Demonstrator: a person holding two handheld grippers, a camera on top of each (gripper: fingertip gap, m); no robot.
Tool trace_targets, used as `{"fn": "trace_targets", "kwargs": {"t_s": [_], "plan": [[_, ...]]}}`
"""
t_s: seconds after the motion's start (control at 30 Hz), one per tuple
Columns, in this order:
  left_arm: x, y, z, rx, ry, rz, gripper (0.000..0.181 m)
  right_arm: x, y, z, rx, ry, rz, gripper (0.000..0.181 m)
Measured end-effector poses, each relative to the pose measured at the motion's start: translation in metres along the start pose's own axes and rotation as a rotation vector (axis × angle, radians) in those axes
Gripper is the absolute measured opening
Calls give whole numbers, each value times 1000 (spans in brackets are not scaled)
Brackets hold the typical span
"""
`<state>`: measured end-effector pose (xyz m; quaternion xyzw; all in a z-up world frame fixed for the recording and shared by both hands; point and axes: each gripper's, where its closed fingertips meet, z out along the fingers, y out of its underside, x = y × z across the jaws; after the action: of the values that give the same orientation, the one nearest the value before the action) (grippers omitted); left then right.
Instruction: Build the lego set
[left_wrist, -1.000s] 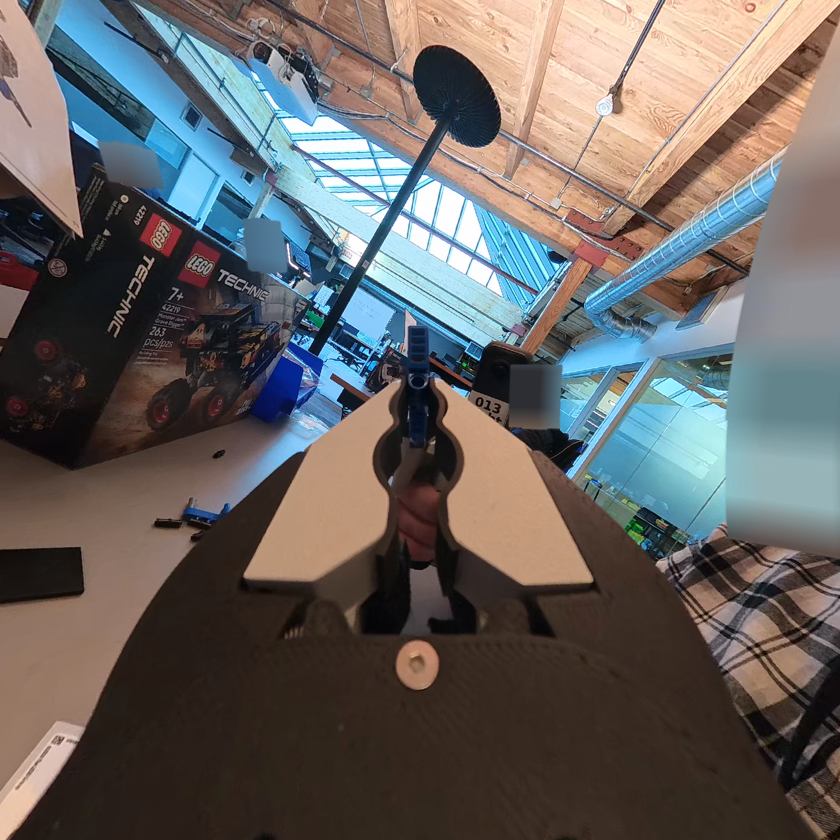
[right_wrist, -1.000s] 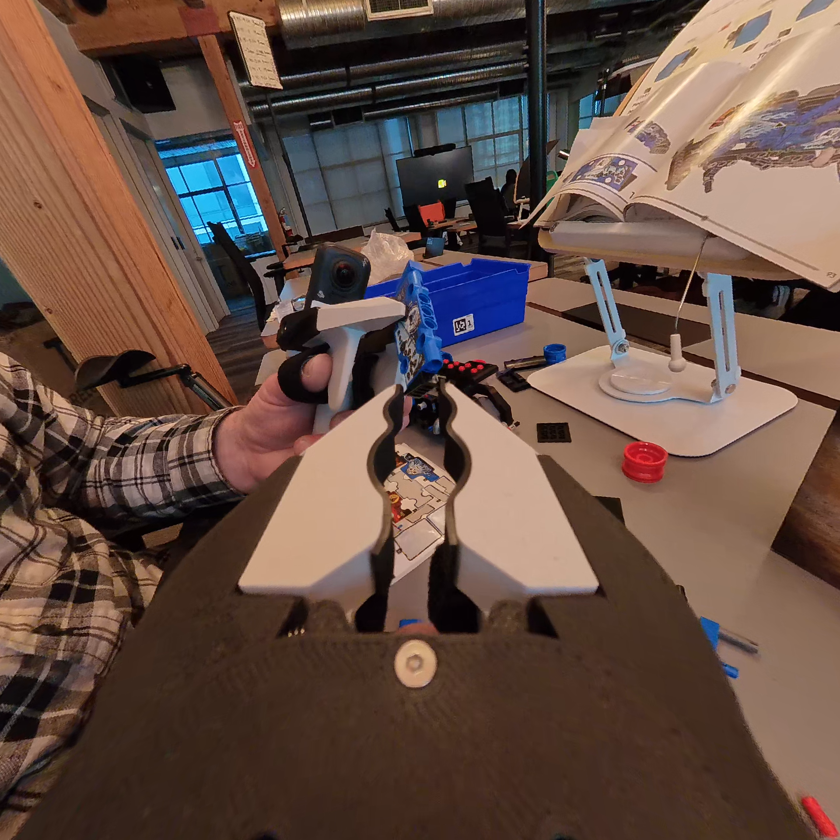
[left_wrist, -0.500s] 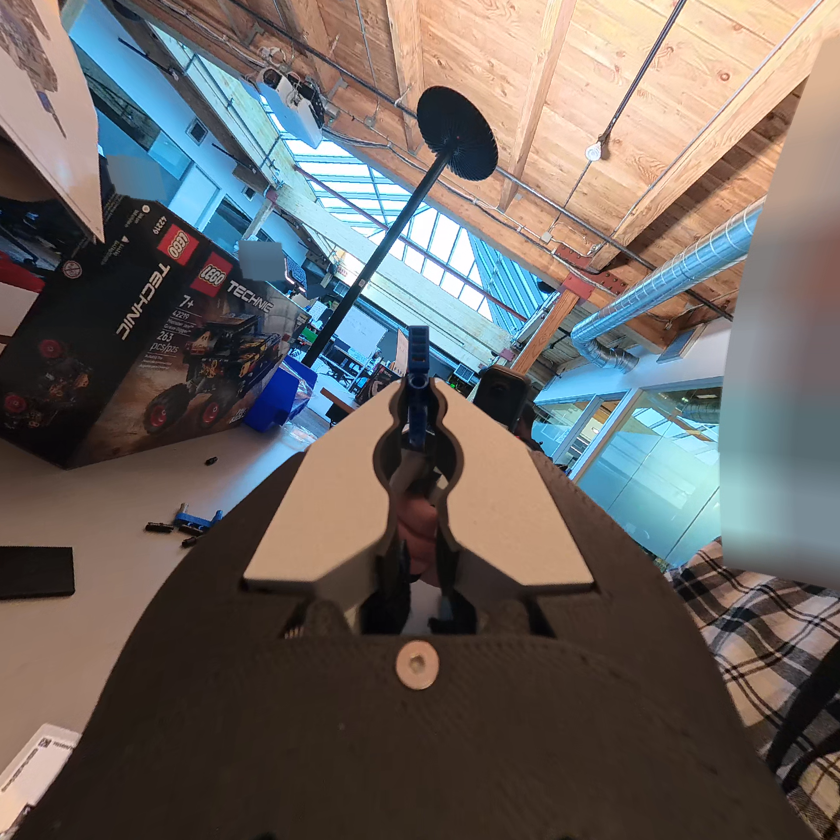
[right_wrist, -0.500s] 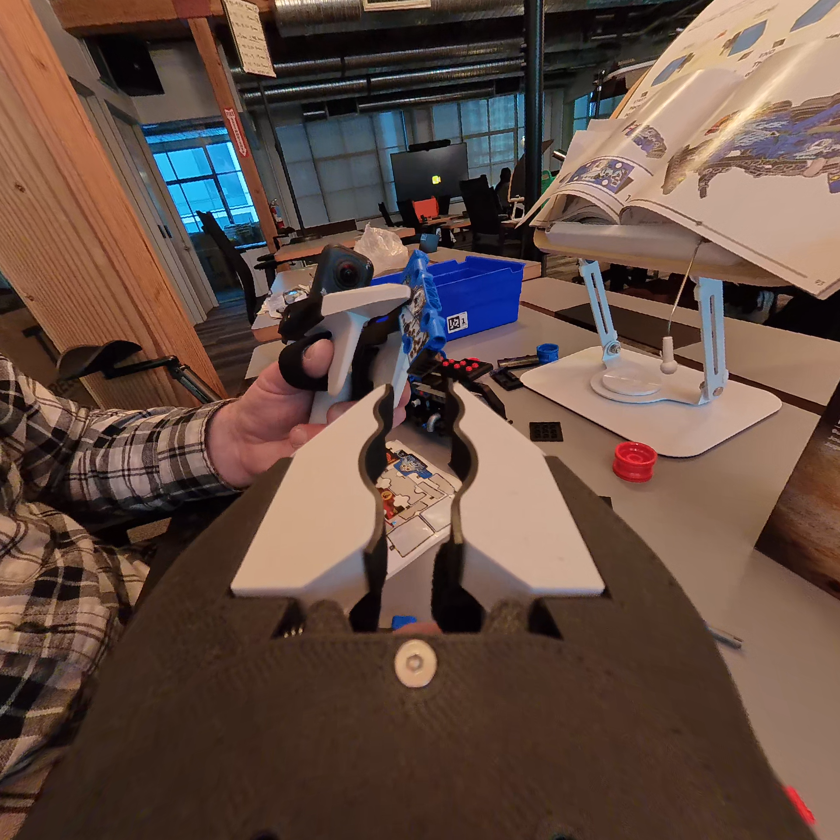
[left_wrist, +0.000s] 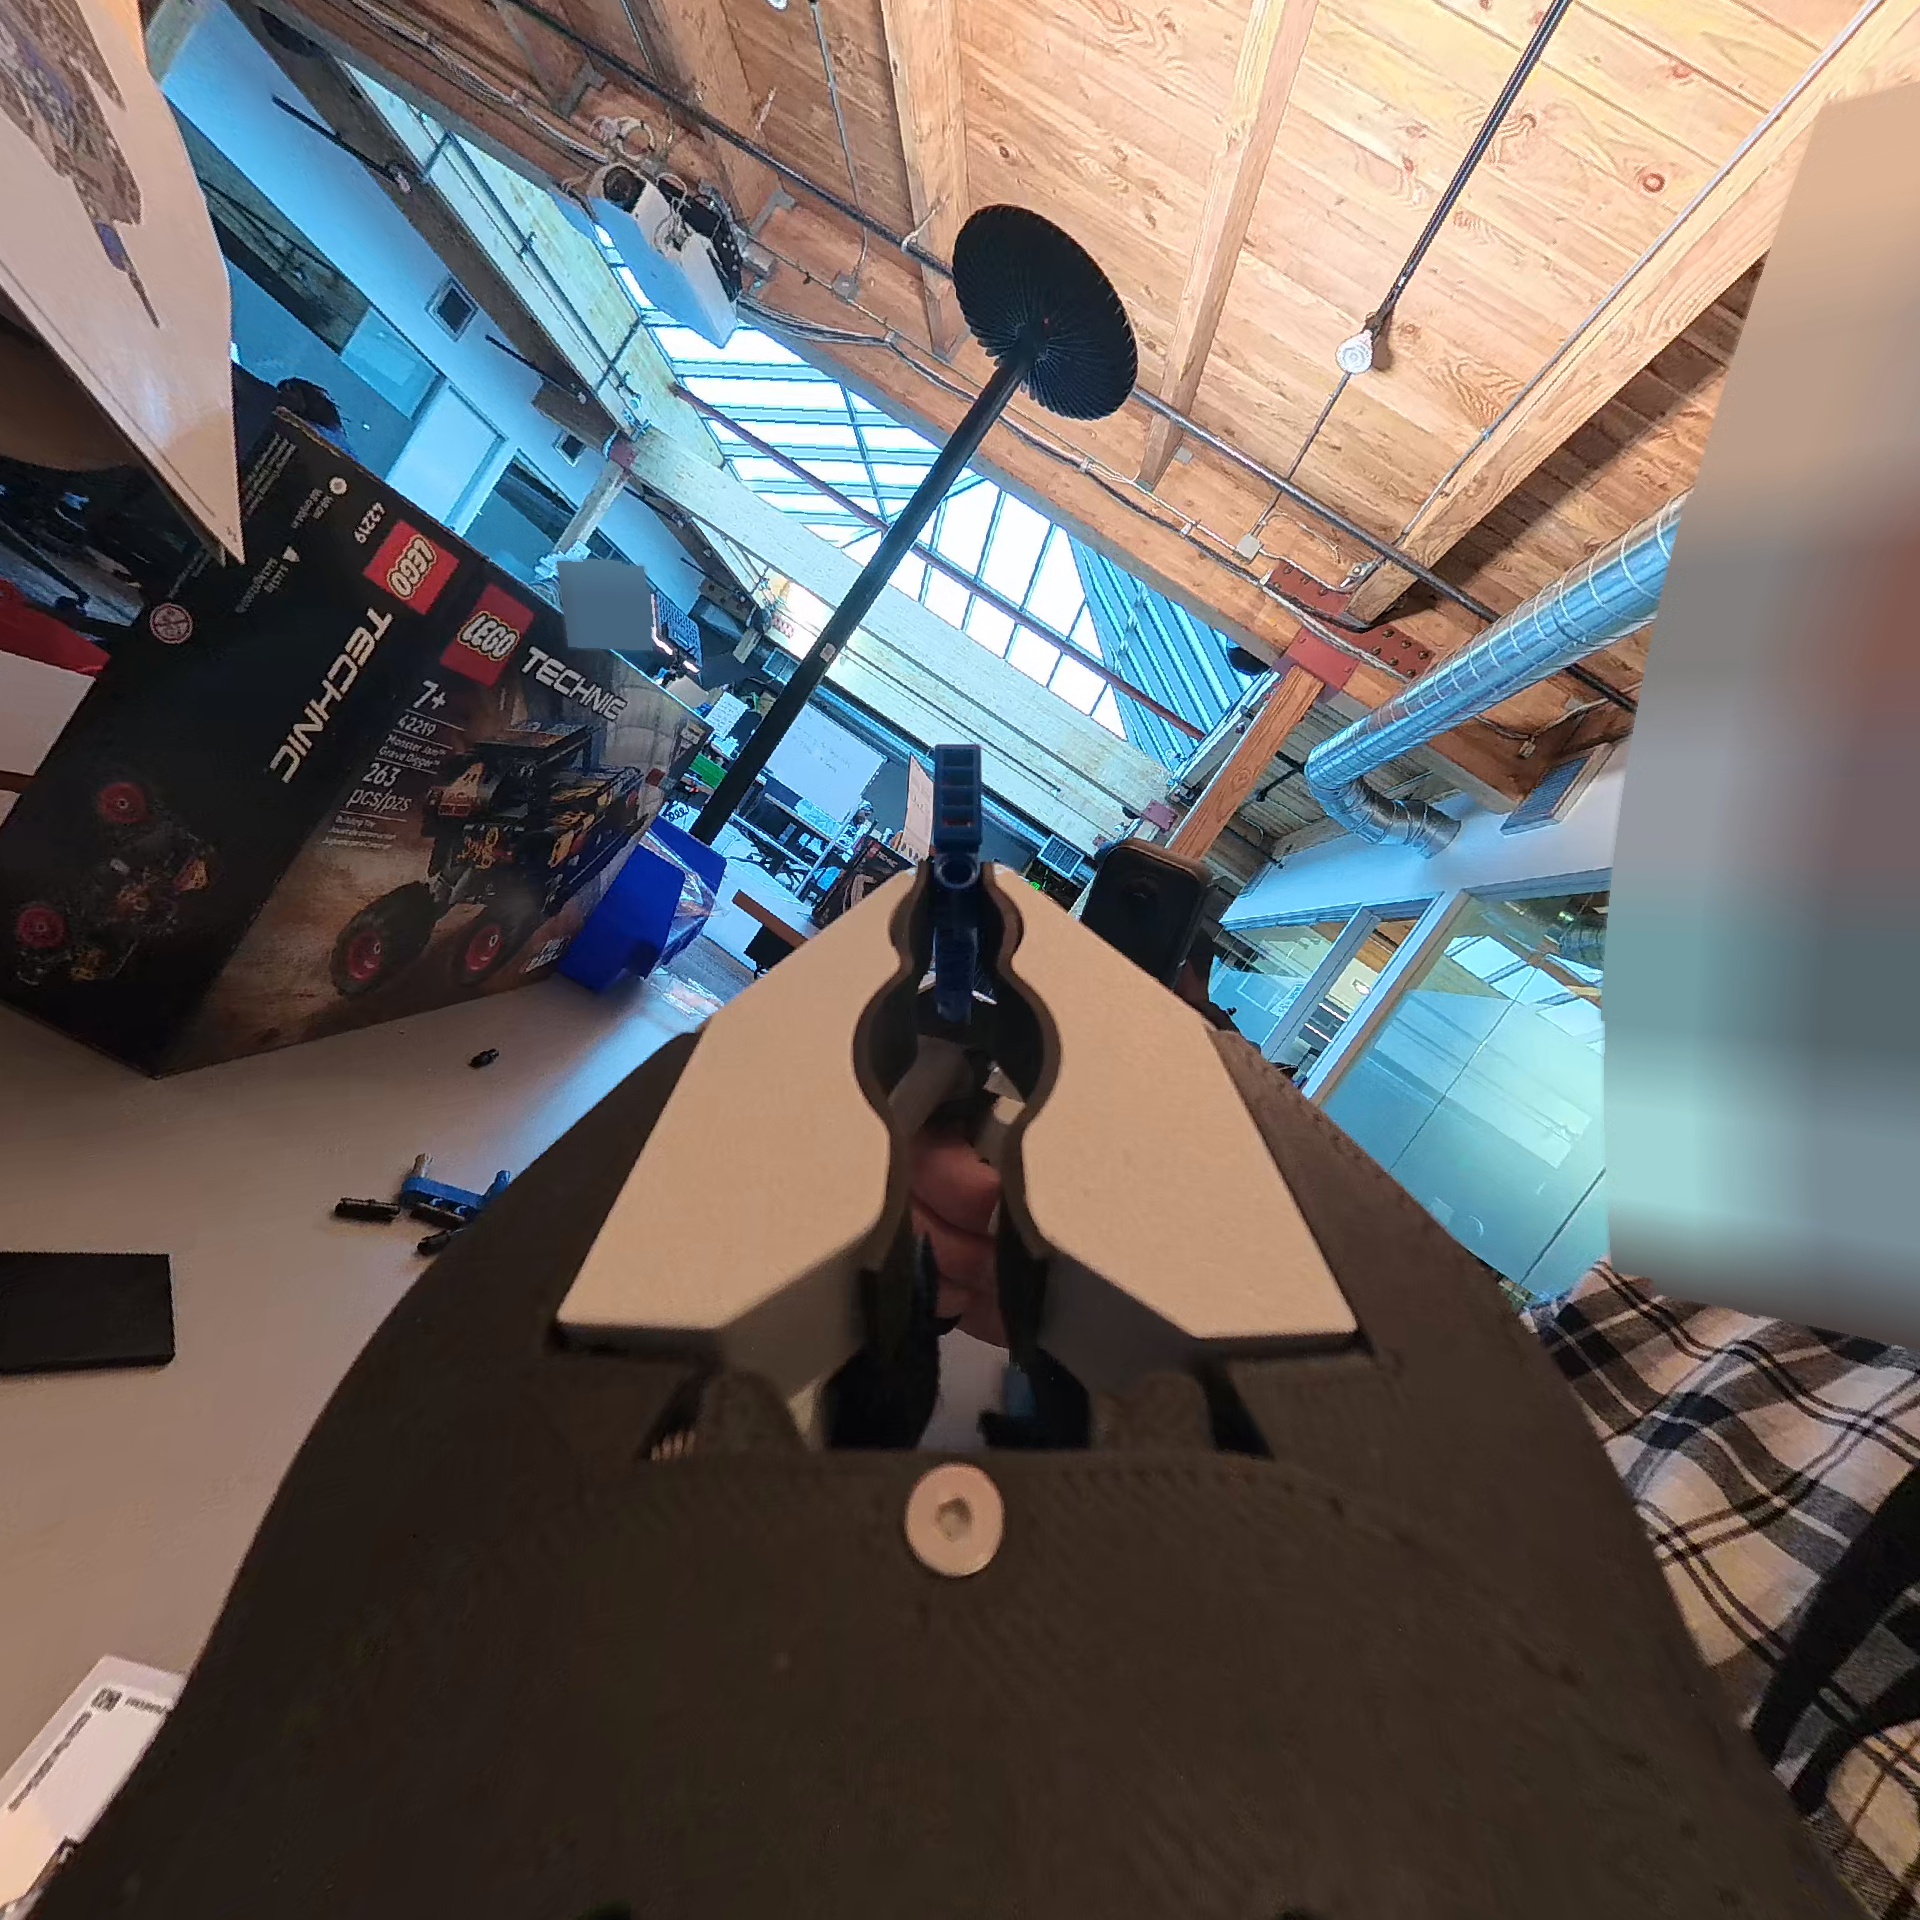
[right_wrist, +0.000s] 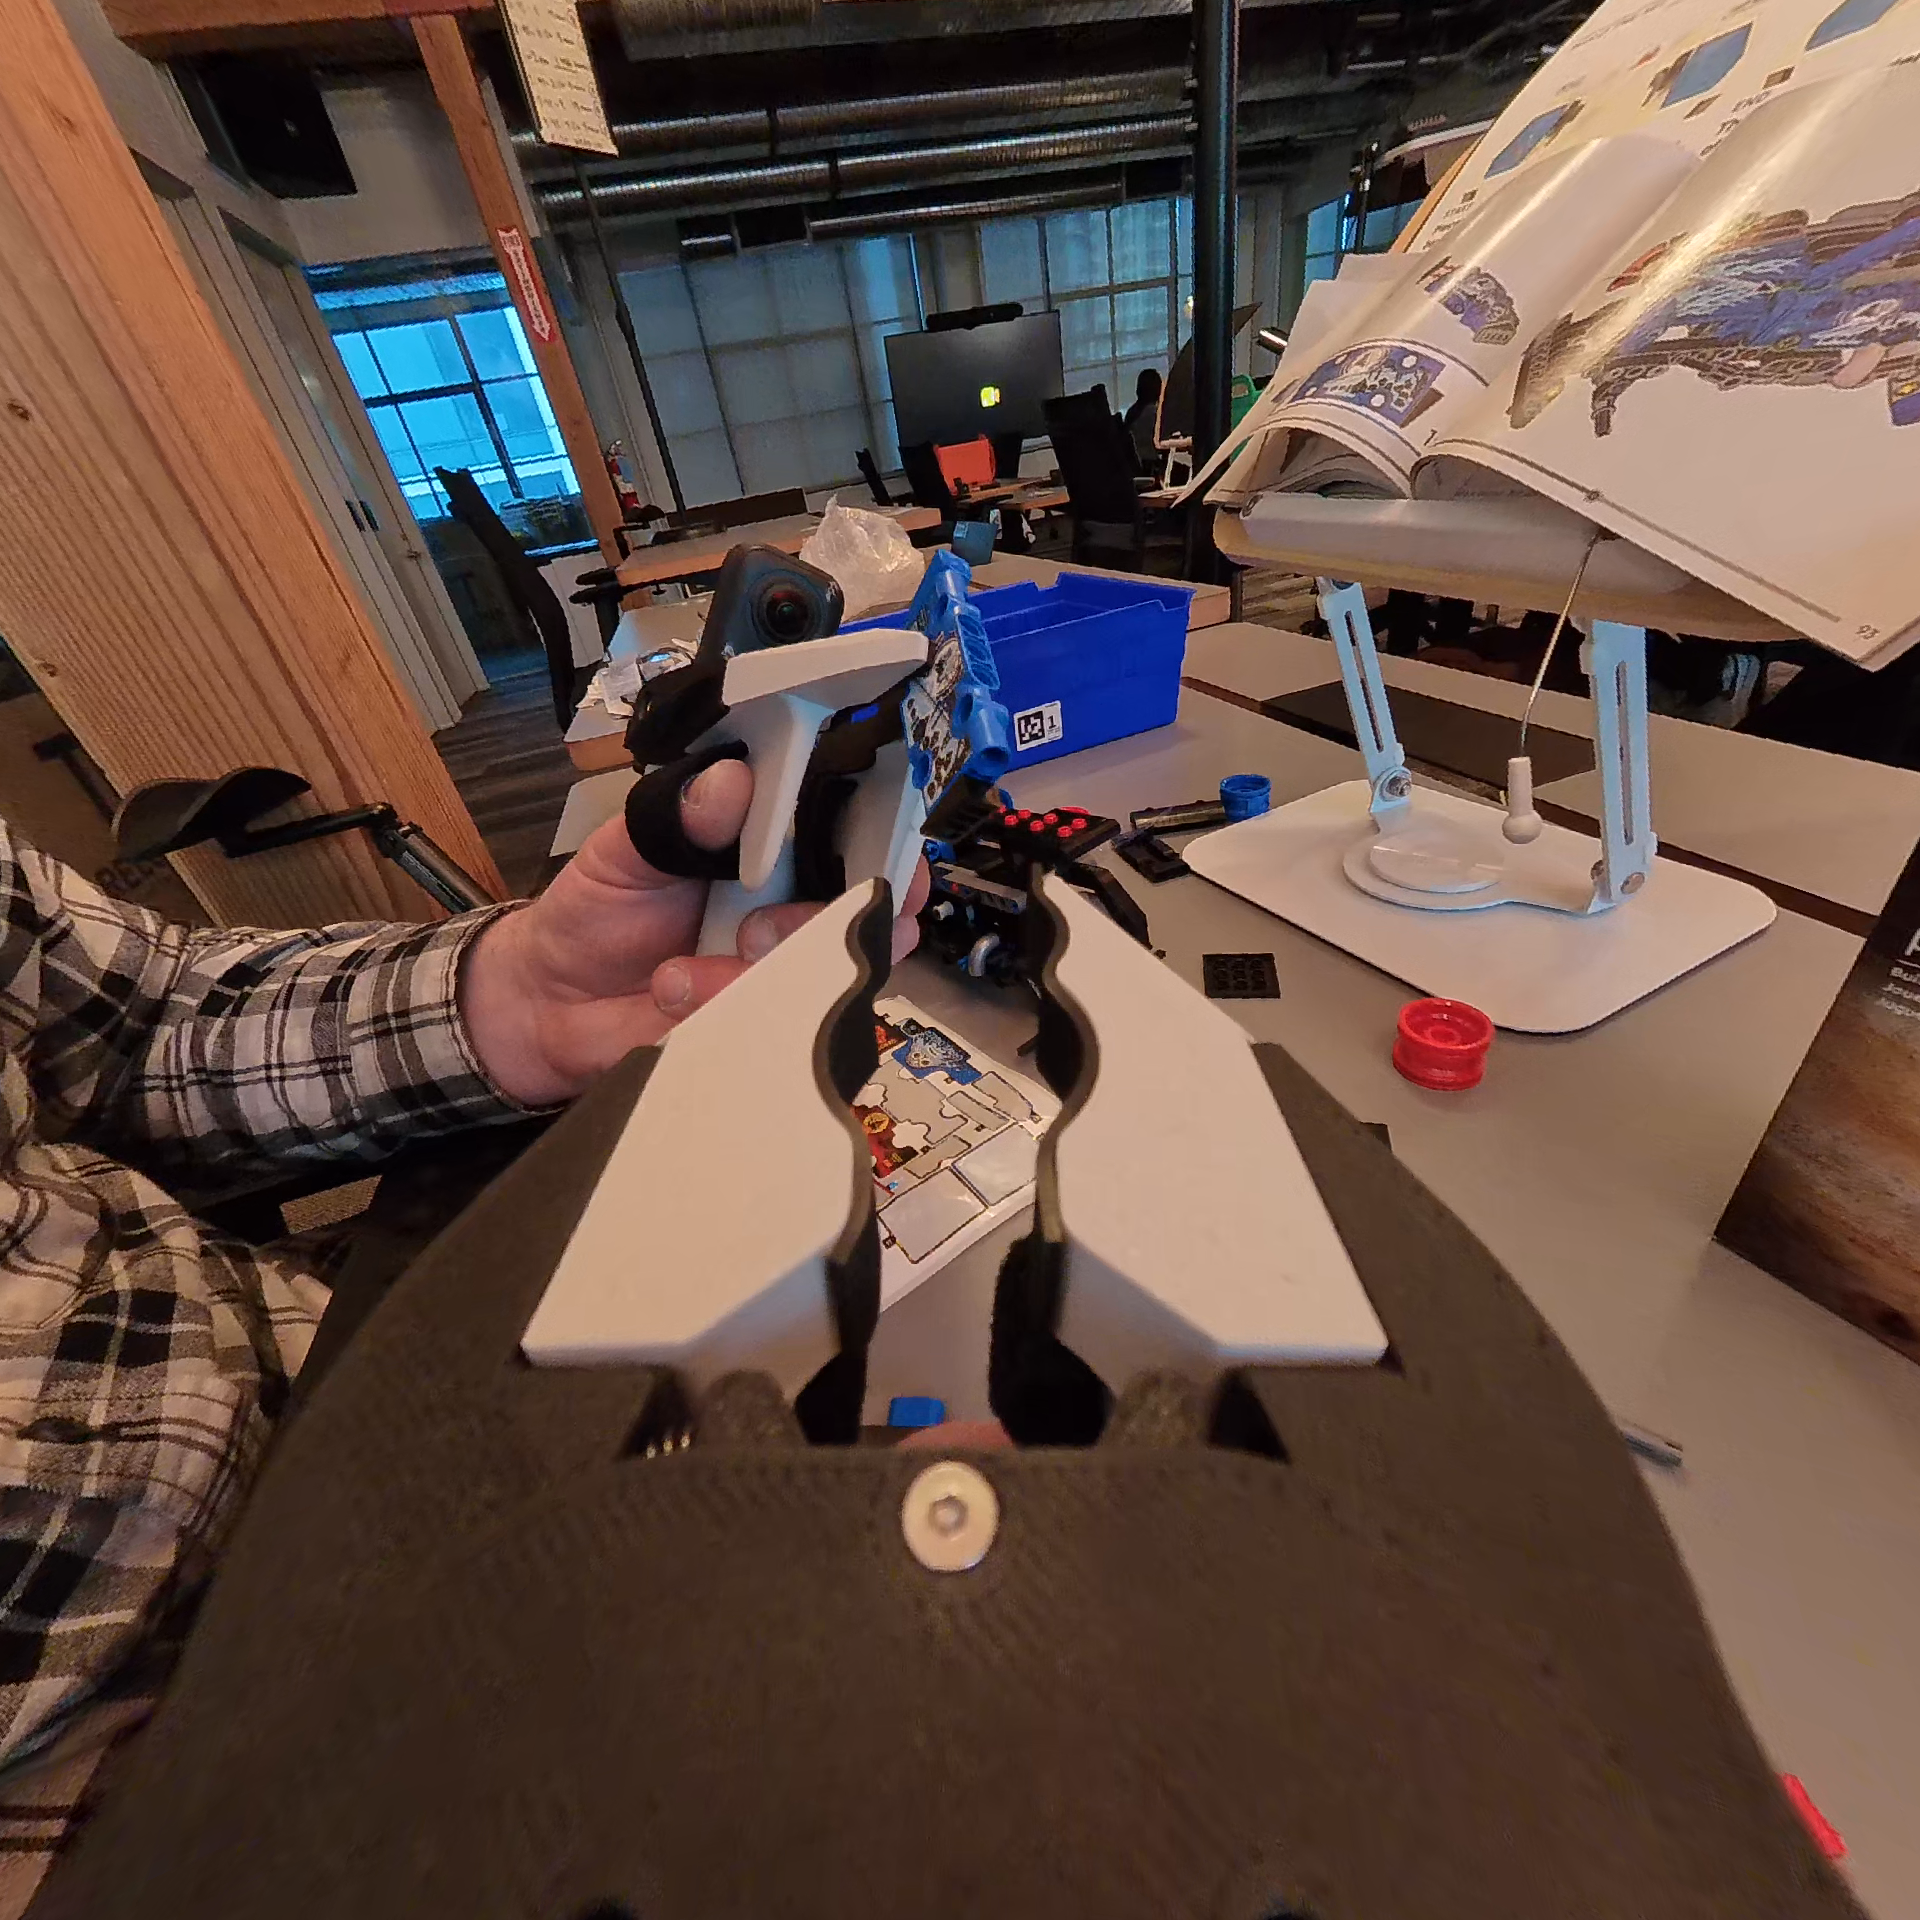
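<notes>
Left wrist view: bright daylight from skylight (left_wrist: 935, 561); wooden ceiling (left_wrist: 1299, 208) warmly lit; strong wide-angle bending at edges.
Right wrist view: dimmer interior, cool light from far windows (right_wrist: 447, 416); glare streak on open instruction booklet (right_wrist: 1662, 260); soft shadows on bench (right_wrist: 1558, 1143).
Both: near black housing dark, low detail; slight softness at the far right bench edge, centre sharp.
</notes>
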<state>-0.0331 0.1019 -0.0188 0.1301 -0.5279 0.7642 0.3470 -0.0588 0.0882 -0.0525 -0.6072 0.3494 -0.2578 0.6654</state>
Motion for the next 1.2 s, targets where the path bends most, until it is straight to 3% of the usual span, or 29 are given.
{"fn": "trace_targets", "kwargs": {"t_s": [0.7, 0.87, 1.03, 1.2], "plan": [[0, -3, -1, 16, 4, -15, 6, 1, 0, 0, 0, 3, -1, 24], [1, 7, 3, -42, -32, 75, 6, 4, -5, -2, 27, 27, -10, 29], [-7, 20, 7, -122, -127, 204, 6, 11, -7, -3, -9, 174, -227, 38], [-5, 34, 12, -186, -142, 273, 6, 14, 7, 7, -140, 309, -476, 34]]}}
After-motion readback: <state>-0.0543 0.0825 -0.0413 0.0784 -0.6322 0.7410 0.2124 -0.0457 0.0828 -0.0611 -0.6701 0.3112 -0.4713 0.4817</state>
